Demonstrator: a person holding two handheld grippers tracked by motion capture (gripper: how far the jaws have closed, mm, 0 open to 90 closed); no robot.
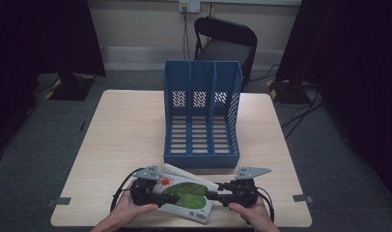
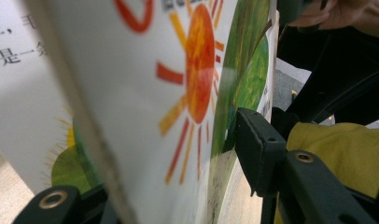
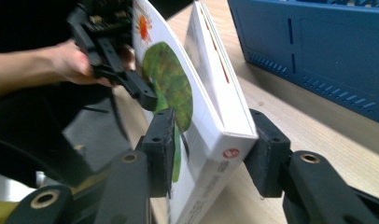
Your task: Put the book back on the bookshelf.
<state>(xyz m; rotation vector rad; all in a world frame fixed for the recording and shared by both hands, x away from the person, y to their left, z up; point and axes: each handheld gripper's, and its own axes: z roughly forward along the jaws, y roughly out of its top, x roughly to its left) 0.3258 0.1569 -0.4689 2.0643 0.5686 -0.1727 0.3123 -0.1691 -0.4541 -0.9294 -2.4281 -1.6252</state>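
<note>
On the pale wooden desk (image 1: 121, 135), near its front edge, there is a small stack of white picture books (image 1: 184, 193) with a painted orange sun and a large green leaf on the top cover. The stack lies just in front of the blue plastic file rack with three compartments (image 1: 202, 116), which stands upright in the middle of the desk.

The left tool (image 1: 172, 197) comes from the left side of the books. In the left gripper view its two black jaws stand on both sides of the books (image 2: 178, 93), one jaw against the cover with the sun, so it is pinching the books at their left edge.

The right tool (image 1: 211, 195) comes from the right side. In the right gripper view the books (image 3: 211, 116) stand between its jaws: the left jaw is pressed on the leaf cover and the right jaw touches the corner of the white spine, so this tool is also pinching the books. The other tool (image 3: 148, 100) is visible there, farther off on the same cover.

A black chair (image 1: 226, 41) stands behind the desk.
</note>
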